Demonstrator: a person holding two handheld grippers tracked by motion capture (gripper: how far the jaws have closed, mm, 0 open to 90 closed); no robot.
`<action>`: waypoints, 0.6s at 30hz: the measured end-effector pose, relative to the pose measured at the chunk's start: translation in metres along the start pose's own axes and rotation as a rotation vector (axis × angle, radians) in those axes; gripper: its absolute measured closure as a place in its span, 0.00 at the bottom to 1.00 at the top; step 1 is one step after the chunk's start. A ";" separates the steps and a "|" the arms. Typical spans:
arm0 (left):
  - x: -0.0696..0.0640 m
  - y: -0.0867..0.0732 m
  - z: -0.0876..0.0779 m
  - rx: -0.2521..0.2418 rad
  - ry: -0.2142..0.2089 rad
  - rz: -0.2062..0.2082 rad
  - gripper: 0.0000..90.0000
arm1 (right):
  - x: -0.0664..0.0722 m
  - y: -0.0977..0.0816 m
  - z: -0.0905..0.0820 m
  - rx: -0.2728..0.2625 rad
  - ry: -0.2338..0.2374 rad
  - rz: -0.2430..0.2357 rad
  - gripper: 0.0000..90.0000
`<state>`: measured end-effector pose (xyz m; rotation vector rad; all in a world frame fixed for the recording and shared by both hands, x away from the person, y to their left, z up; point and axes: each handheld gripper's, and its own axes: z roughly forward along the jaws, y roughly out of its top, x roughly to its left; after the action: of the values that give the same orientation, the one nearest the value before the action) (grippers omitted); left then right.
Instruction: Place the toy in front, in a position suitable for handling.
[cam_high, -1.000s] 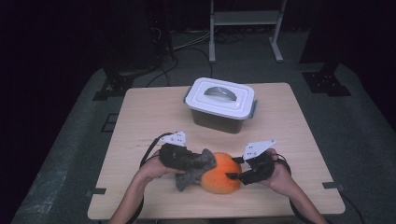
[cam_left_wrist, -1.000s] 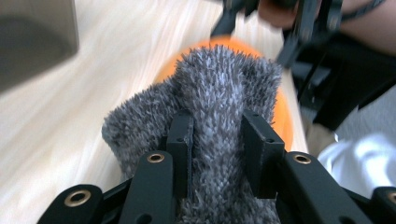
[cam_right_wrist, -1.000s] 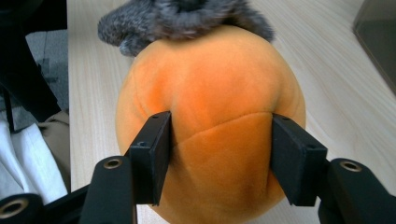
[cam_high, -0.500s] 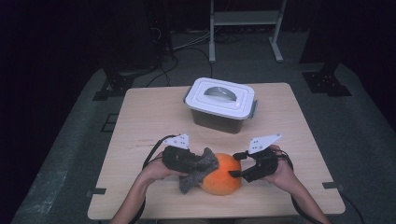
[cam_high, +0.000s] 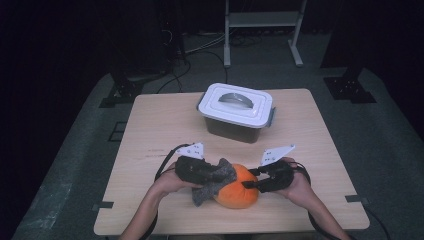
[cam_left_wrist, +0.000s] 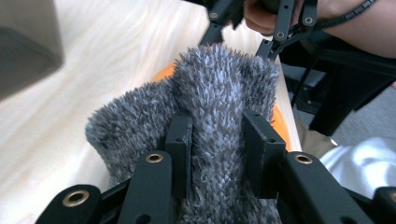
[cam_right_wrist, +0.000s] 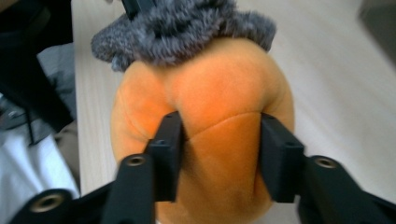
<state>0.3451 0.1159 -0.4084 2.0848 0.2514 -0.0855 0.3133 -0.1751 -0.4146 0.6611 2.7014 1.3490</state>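
Pumpkin plush (cam_high: 236, 188) is being squeezed near the table's (cam_high: 300, 130) front edge by the right gripper (cam_right_wrist: 219, 158), jaws just closing, while grey cloth (cam_left_wrist: 219, 116) is being pinched by the left gripper (cam_left_wrist: 217, 154) (best rubbed gently, pumpkin kept steadied).

This looks like a recording studio or lab set up for capturing handling work, not a home. A single pale wooden tabletop (cam_high: 150, 125) stands alone on grey carpet (cam_high: 75, 165), lit from above while everything around it falls into darkness. Black stands with heavy bases (cam_high: 120, 92) flank the tabletop at the far left and far right (cam_high: 350, 87), and loose cables (cam_high: 200, 45) trail across the floor behind it. A white metal frame on legs (cam_high: 262, 25) stands at the back. Small tape marks or brackets sit at the tabletop's edges (cam_high: 100, 206), as on a fixed test rig.
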 end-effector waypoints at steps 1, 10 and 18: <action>-0.001 0.002 -0.002 -0.006 0.017 0.006 0.74 | 0.001 0.001 -0.001 -0.022 -0.019 -0.001 0.65; -0.007 0.009 0.001 0.010 0.045 0.044 0.74 | 0.018 0.011 0.005 -0.037 -0.107 -0.070 0.65; 0.008 -0.011 -0.005 0.070 0.023 -0.047 0.74 | 0.011 0.005 0.001 -0.021 -0.096 -0.058 0.64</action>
<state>0.3501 0.1266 -0.4162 2.1506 0.3152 -0.0995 0.3053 -0.1671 -0.4102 0.6234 2.6071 1.2958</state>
